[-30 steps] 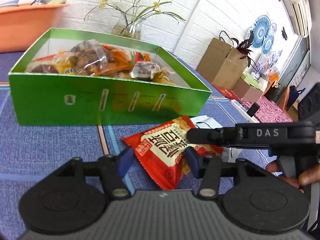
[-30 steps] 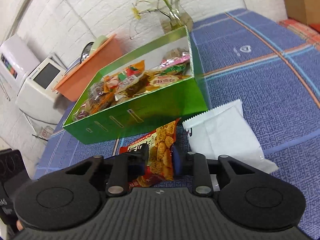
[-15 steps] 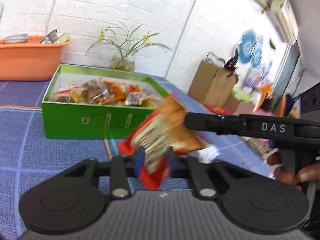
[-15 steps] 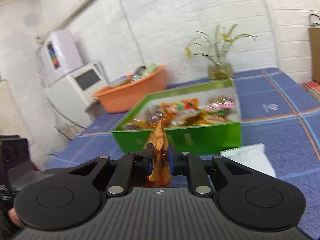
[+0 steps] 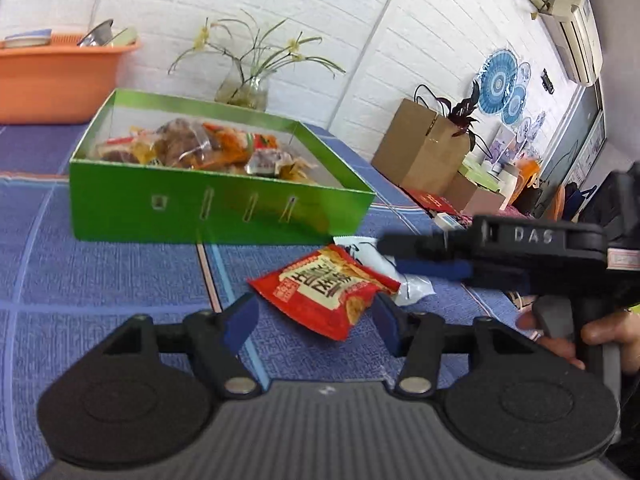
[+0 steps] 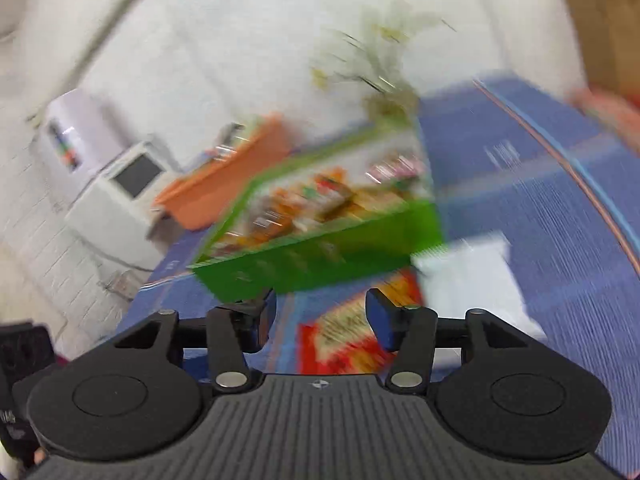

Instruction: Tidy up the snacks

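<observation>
Both grippers — left gripper (image 5: 316, 316) and right gripper (image 6: 320, 312) — have just been opening and hold nothing. Beyond them the green cardboard box (image 5: 208, 208) sits full of snacks. Red foil snack packet (image 5: 326, 290) lies loose on the blue cloth (image 5: 100, 280) before it, overlapping the white packet (image 5: 380, 264) — a hasty regrasp may pinch both.

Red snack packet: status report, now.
Both hand-held grippers, left and right, just opened, empty. Red snack packet lies loose beside white packet, outside green box. Path unobstructed.
</observation>
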